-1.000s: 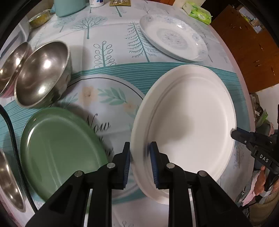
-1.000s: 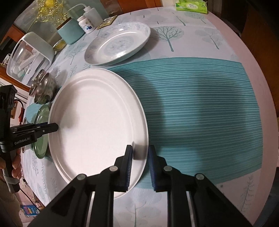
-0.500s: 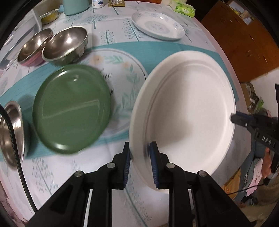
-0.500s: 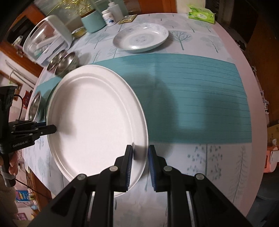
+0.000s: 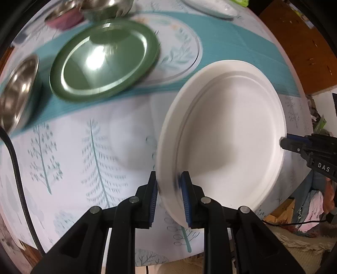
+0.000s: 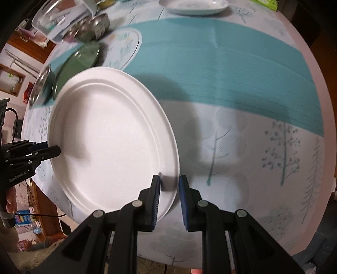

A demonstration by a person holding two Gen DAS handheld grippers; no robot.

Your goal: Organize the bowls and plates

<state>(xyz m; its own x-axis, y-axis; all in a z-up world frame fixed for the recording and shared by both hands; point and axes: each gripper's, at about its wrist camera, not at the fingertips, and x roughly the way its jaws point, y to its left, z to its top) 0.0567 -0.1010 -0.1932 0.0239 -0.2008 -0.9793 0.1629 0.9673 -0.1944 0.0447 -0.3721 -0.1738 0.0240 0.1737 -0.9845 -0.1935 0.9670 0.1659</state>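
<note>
Two grippers, left (image 5: 168, 179) and right (image 6: 169, 182), jaws clamped on opposite rims of white plate (image 5: 227, 134) (above the tablecloth (image 6: 242, 73)).

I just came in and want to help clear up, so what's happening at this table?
A person holds a white plate above the table, one tool clamped on each side of its rim: the left tool on one edge, the right tool on the opposite edge. A green plate lies on the tablecloth beside some metal bowls, and a patterned plate sits at the far side.

large plate (image 5: 227, 134) above the tablecloth (image 5: 84, 151), smaller plate (image 5: 103, 57) beyond left.
</note>
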